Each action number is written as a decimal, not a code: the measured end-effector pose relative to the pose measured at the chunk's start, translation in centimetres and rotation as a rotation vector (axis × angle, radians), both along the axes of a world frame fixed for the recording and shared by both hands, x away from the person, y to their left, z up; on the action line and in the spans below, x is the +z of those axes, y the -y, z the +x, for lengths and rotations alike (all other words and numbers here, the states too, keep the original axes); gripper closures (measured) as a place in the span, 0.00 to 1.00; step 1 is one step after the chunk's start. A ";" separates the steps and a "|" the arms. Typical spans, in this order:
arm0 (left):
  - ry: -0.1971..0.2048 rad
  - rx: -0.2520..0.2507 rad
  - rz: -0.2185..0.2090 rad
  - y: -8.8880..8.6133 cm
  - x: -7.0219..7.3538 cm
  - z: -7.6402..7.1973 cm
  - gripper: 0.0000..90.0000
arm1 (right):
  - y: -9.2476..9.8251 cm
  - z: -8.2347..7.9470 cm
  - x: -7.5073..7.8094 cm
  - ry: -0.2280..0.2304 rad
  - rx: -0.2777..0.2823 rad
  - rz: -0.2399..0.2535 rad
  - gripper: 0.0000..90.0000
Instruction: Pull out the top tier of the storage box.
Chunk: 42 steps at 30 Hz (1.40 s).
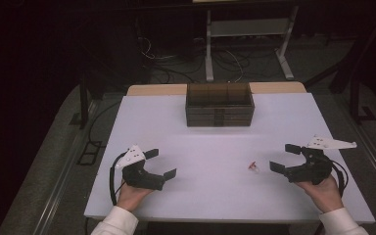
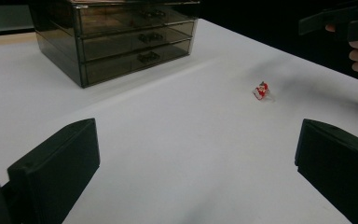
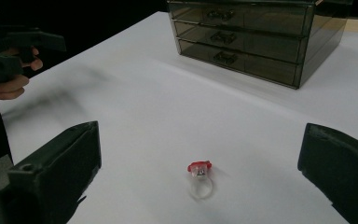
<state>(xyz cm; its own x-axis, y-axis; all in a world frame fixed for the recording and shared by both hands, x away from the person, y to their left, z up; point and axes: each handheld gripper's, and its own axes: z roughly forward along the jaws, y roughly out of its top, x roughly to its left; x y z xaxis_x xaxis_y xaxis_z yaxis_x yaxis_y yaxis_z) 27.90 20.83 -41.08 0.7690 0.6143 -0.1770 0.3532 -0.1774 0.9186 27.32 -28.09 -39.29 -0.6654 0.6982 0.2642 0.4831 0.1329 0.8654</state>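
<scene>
Both grippers, left (image 1: 159, 163) and right (image 1: 284, 157), gaped empty; red-topped clear ring (image 3: 200, 177) lay nearest the right; drawer chest (image 1: 219, 105) bore no legible writing.

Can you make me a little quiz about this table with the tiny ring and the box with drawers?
1. True or false: the ring lies nearer the right gripper than the left gripper.
2. How many drawers does the drawer box have? A) two B) three C) five
3. Fill in: the ring's top is coloured ____.

Key:
1. True. It lies on the table just ahead of the right gripper's open jaws.
2. B, all closed.
3. Red, on a clear band.
</scene>
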 end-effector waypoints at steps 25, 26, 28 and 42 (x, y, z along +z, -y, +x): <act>-0.007 -0.008 -0.005 0.2 0.0 0.2 0.00 | -2.3 3.3 2.5 -0.037 0.065 -0.034 0.00; -0.008 -0.009 -0.003 0.2 0.0 0.2 0.00 | -2.3 3.4 2.5 -0.040 0.067 -0.032 0.00; -0.009 -0.007 -0.002 0.2 -0.1 0.3 0.00 | -2.5 3.5 2.4 -0.042 0.070 -0.034 0.00; -0.007 -0.013 -0.002 0.3 0.0 0.2 0.00 | -4.0 5.3 3.0 -0.051 0.101 -0.070 0.00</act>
<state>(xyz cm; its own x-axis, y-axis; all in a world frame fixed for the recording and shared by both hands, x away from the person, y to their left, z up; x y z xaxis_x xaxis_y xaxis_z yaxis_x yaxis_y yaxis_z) 28.10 20.50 -41.08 0.7754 0.6041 -0.1841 0.3576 -0.1798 0.9164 32.60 -24.05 -36.30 -0.7202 0.6461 0.2528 0.5077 0.2424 0.8267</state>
